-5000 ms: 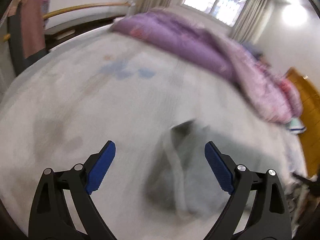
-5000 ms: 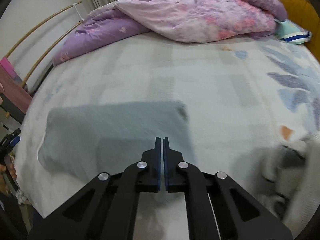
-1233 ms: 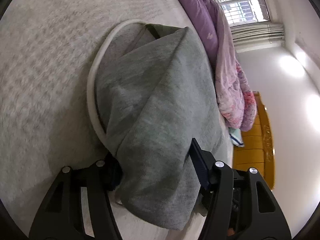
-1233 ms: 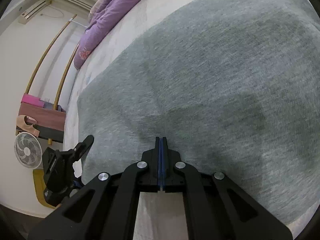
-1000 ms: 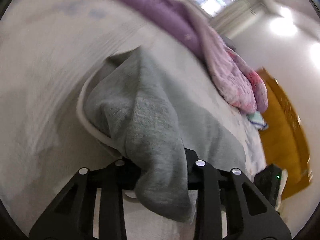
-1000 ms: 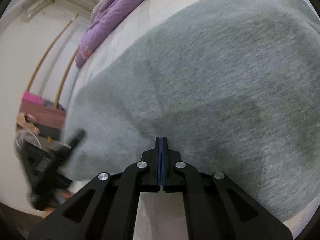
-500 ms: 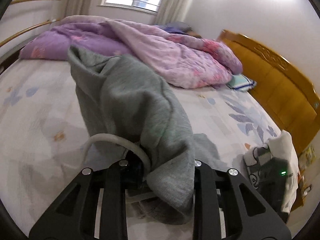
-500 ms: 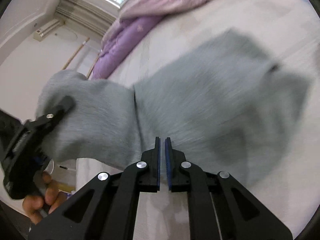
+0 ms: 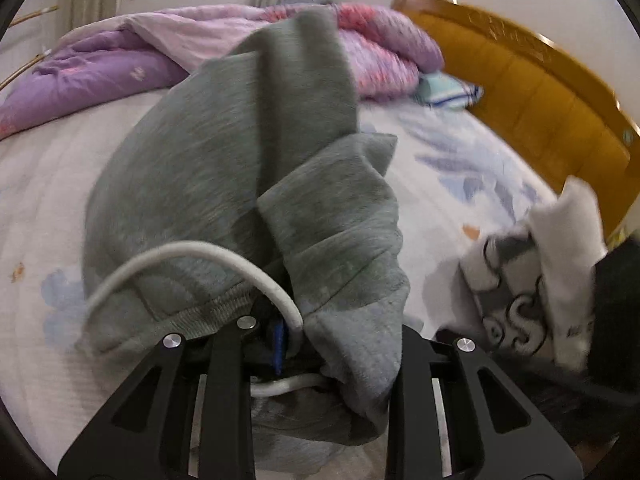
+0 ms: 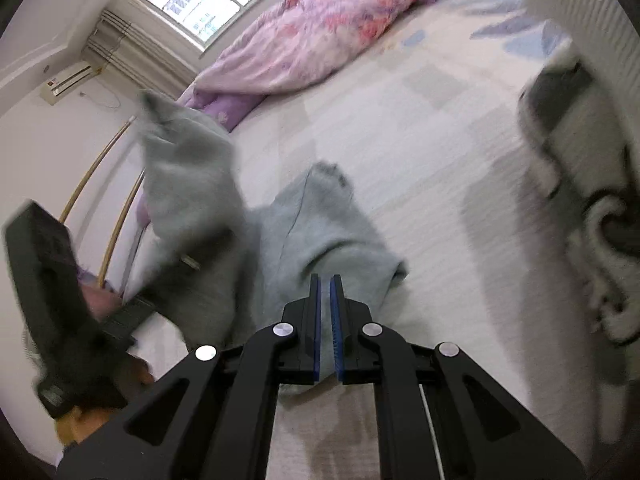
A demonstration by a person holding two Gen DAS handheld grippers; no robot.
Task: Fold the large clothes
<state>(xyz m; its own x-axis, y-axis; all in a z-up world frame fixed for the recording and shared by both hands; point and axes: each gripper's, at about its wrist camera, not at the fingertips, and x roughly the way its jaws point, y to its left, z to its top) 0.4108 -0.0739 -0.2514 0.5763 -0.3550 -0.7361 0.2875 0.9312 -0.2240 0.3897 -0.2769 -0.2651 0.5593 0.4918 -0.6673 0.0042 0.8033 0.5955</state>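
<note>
- The bed (image 9: pixel 48 184), with its pale leaf-print sheet, carries everything; a purple and pink quilt (image 9: pixel 132 56) lies bunched along the far side by the window, and the wooden headboard (image 9: pixel 532 80) runs down the right of the left wrist view.
- The grey garment (image 9: pixel 224 168) is no longer the flat folded slab it was about a second ago. It now hangs bunched and draped from the left gripper, one end lifted off the sheet and the other trailing on it (image 10: pixel 320 236).
- A white and grey patterned garment (image 9: pixel 532 276) lies crumpled near the bed's right edge, well apart from the grey one.
- The left gripper (image 9: pixel 280 340) is clamped on the grey garment's ribbed hem, with the white drawstring (image 9: pixel 192 252) looping up out of the jaws.
- The right gripper (image 10: pixel 325 320) holds nothing: its jaws stand a narrow slit apart, slightly wider than a second ago, above the trailing cloth.
- Judged from this, the fold is undone or being carried, so the garment likely needs relaying flat or setting aside.
</note>
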